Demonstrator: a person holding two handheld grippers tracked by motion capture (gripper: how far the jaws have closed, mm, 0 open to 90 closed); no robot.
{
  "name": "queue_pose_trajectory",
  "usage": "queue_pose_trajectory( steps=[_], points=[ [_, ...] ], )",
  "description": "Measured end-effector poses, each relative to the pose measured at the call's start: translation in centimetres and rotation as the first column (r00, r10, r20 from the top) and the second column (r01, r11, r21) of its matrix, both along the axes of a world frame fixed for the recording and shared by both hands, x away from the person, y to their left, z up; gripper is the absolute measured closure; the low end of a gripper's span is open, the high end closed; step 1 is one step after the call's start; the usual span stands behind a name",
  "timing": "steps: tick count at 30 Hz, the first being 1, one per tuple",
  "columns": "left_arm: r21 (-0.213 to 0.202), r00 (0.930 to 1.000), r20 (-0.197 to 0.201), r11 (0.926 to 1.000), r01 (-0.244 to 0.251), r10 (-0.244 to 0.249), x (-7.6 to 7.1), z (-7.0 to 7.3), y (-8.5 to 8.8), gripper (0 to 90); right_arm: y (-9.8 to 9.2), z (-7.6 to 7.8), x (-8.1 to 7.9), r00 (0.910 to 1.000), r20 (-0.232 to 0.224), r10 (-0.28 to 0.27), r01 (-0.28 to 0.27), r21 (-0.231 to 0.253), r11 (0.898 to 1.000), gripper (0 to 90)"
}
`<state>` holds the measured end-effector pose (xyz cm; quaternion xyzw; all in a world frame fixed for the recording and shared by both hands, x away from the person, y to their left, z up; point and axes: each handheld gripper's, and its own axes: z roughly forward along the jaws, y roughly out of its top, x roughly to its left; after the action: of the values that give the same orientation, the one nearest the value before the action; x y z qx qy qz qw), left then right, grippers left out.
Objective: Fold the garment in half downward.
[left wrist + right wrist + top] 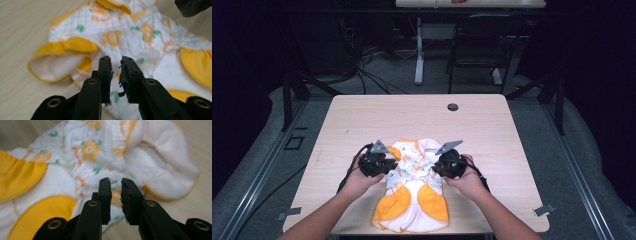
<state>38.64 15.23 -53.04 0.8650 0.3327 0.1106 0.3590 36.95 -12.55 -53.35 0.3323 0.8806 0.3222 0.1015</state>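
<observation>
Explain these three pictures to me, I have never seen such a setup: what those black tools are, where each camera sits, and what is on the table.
A person sits at a wooden table and holds a hand tool in each hand: the left gripper and the right gripper. Each has two black jaws. The high view looks down from above the person. The other two pictures come from cameras riding on the grippers, looking along their jaws. On the table lies a small white garment with orange flower print and orange patches. Both grippers hover over it with jaws slightly apart, and nothing is clamped between them.
</observation>
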Motion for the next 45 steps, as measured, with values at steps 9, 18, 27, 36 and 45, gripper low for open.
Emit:
queue_pose_trajectory(
  steps=[9,18,27,36,45],
  points=[
    [0.027,0.9988,0.031,0.9989,-0.038,0.037,4.2,0.6,-0.7,64.9,0.5,1.5,5.5,0.9973,0.047,-0.056,0.056,0.013,0.998,70.3],
    [0.025,0.9970,0.004,0.9967,-0.078,0.078,7.0,-0.3,-0.5,62.1,2.0,0.4,8.6,0.9924,0.093,-0.081,0.087,-0.069,0.994,66.4],
    [0.035,0.9930,-0.032,0.9930,-0.113,0.114,8.4,-2.1,0.2,58.0,2.8,-0.9,10.2,0.9929,0.062,-0.101,0.108,-0.124,0.986,60.9],
    [0.062,0.9884,-0.069,0.9895,-0.131,0.135,8.5,-3.5,0.3,49.1,2.1,-2.3,10.8,0.9899,-0.029,-0.139,0.134,-0.124,0.983,51.3],
    [0.082,0.9880,-0.064,0.9874,-0.135,0.141,8.4,-3.8,-0.1,50.7,1.5,-2.8,10.9,0.9842,-0.078,-0.159,0.150,-0.107,0.983,52.9]
  ],
)
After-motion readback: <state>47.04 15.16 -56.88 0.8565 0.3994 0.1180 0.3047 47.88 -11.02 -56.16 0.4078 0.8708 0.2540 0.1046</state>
